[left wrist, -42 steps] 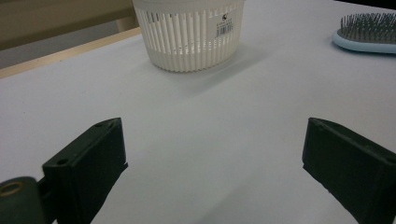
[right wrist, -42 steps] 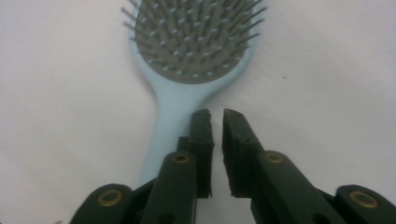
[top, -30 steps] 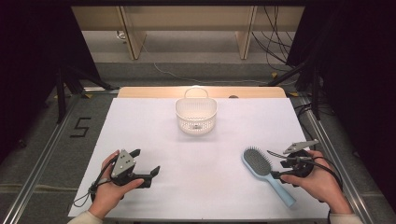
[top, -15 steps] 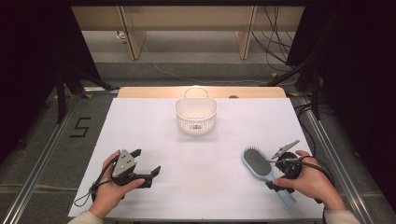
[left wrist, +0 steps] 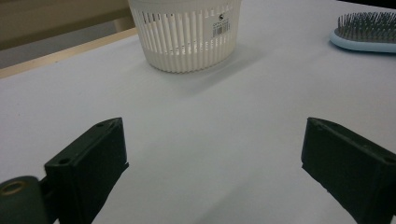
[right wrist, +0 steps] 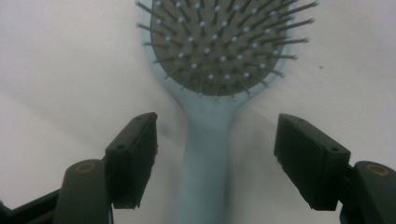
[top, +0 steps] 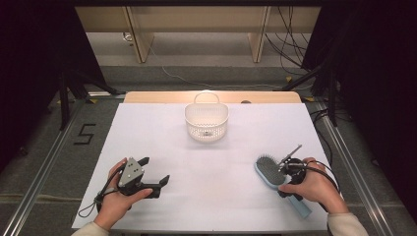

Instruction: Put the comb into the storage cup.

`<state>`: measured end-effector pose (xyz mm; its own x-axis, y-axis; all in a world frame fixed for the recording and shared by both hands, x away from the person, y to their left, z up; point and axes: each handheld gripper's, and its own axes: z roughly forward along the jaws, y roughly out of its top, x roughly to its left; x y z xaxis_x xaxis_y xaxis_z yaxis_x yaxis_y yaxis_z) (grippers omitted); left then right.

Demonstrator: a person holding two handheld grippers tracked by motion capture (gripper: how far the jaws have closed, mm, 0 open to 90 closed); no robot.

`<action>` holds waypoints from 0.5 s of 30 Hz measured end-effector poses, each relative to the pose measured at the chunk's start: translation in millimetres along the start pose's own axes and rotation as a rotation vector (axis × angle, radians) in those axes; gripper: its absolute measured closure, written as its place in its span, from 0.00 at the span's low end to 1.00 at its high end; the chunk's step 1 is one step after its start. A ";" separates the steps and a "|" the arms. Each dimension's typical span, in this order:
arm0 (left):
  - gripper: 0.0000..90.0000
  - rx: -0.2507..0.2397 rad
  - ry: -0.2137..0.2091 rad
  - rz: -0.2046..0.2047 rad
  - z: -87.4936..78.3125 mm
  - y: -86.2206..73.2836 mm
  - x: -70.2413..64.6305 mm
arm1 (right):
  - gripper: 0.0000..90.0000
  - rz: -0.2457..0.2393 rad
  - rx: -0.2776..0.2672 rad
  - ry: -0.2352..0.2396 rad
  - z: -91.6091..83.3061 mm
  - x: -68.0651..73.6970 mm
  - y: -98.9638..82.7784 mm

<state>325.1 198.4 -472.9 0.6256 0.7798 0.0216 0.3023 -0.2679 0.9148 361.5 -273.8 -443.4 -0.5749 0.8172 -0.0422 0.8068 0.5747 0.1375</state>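
Blue hairbrush (right wrist: 205,140) handle runs off frame between the released, just-closing right claw (right wrist: 215,154); left claw (left wrist: 210,163) released.

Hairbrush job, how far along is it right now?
Nothing looks finished: the hairbrush lies flat on the table and the basket stands apart from it. In hand: the right gripper straddles the brush handle, its jaws having just been closing, pads clear of it. The left gripper waits open over bare table. Left, probably: grip, lift and, at a guess, carry it to the basket.
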 end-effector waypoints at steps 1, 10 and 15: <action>0.07 0.000 0.001 0.000 0.0 0.0 -0.2 | 0.36 -0.003 0.012 0.007 3.2 1.1 0.3; 0.07 -0.003 0.000 -0.004 0.1 -0.1 -0.3 | 0.37 -0.014 0.037 0.009 10.5 6.4 5.6; 0.07 -0.003 -0.002 -0.004 0.2 -0.1 -0.6 | 0.37 -0.003 0.048 0.010 13.9 7.2 6.7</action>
<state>324.9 197.9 -473.1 0.6262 0.7795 0.0171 0.3022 -0.2628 0.9163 364.7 -263.5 -456.5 -0.5786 0.8149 -0.0323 0.8104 0.5790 0.0898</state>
